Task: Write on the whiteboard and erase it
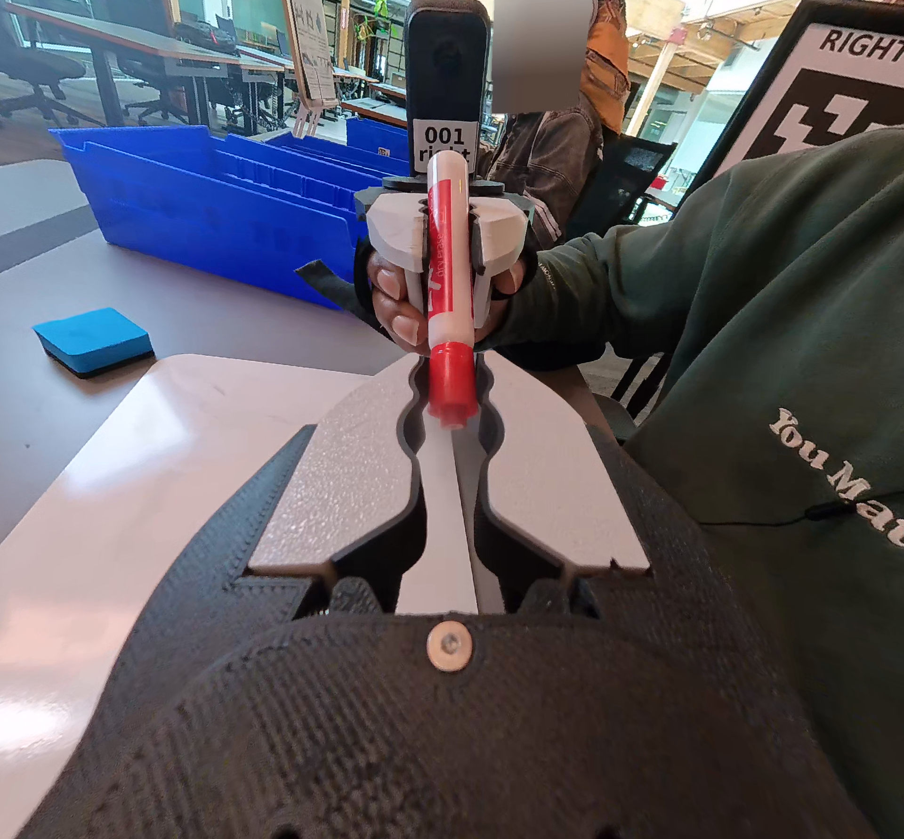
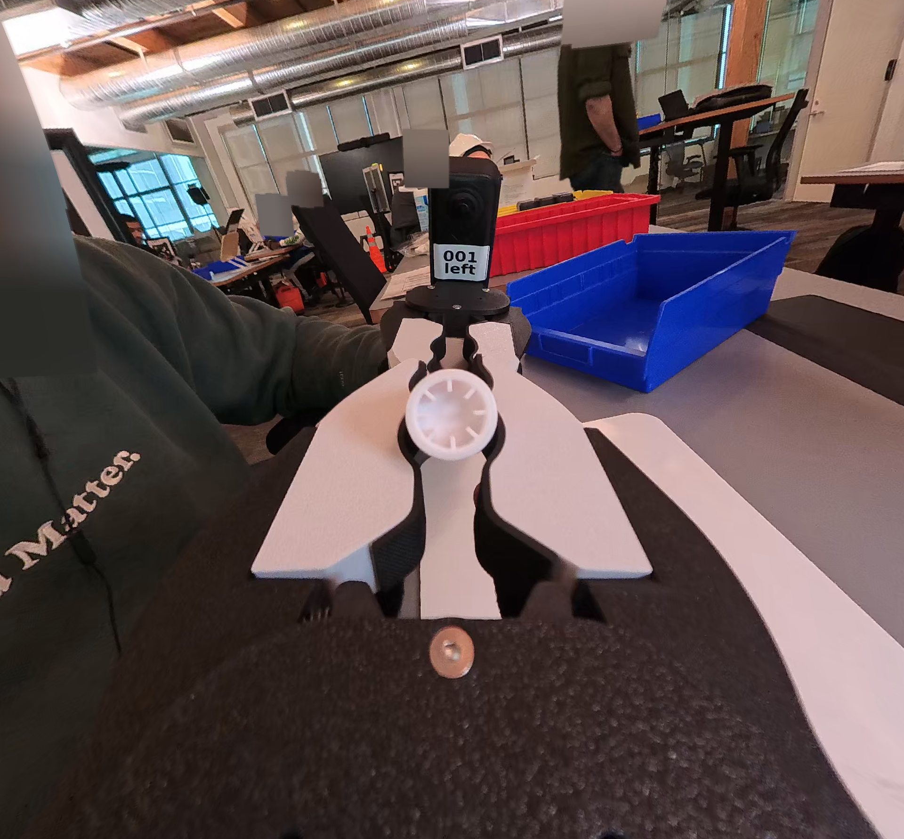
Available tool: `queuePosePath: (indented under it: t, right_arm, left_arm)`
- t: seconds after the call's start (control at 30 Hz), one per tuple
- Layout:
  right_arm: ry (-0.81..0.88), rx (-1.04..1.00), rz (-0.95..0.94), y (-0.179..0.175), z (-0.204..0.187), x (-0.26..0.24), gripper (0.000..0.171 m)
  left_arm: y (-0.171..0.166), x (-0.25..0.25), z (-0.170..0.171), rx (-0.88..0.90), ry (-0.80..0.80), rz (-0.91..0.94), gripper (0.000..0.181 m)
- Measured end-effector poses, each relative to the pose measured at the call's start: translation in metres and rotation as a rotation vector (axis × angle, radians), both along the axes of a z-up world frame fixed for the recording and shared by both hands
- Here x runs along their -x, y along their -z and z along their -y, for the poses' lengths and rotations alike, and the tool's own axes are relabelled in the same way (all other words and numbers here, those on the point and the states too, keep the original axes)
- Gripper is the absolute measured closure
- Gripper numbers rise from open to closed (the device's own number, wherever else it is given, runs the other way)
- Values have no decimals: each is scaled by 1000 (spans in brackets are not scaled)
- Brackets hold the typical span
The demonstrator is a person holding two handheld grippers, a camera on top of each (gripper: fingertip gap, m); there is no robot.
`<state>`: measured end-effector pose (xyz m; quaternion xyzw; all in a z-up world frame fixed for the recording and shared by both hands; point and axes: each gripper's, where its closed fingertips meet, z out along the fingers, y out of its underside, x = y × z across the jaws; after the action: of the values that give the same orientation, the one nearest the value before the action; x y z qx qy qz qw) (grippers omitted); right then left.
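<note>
Setting: open-plan office used as a lab. Exposed silver ventilation ducts and timber beams run across the ceiling. Rows of desks with wheeled office chairs stand far left, by glass partitions. Blue plastic parts bins and a red bin sit on the grey bench. A large printed marker board stands far right.

Right gripper fingers clamp the marker, facing the left gripper.
</note>
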<state>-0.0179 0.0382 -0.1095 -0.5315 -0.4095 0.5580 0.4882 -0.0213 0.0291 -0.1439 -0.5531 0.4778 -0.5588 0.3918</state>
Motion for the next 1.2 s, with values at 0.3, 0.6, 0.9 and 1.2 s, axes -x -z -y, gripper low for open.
queuePosePath:
  t: [0.3, 0.6, 0.9, 1.2]
  right_arm:
    - [-2, -24, -33, 2, 3, 0, 152]
    - [0, 11, -104, 1, 1, -4, 152]
    - [-2, 18, -107, -5, 0, -5, 153]
    - [-27, -42, -108, -21, 7, -9, 153]
  left_arm:
    - [-5, 1, 2, 44, -10, 92, 162]
    - [-6, -5, 0, 75, -36, 128, 164]
    - [-11, -6, -1, 42, -48, 132, 164]
    - [-26, -9, 4, 25, -29, 156, 164]
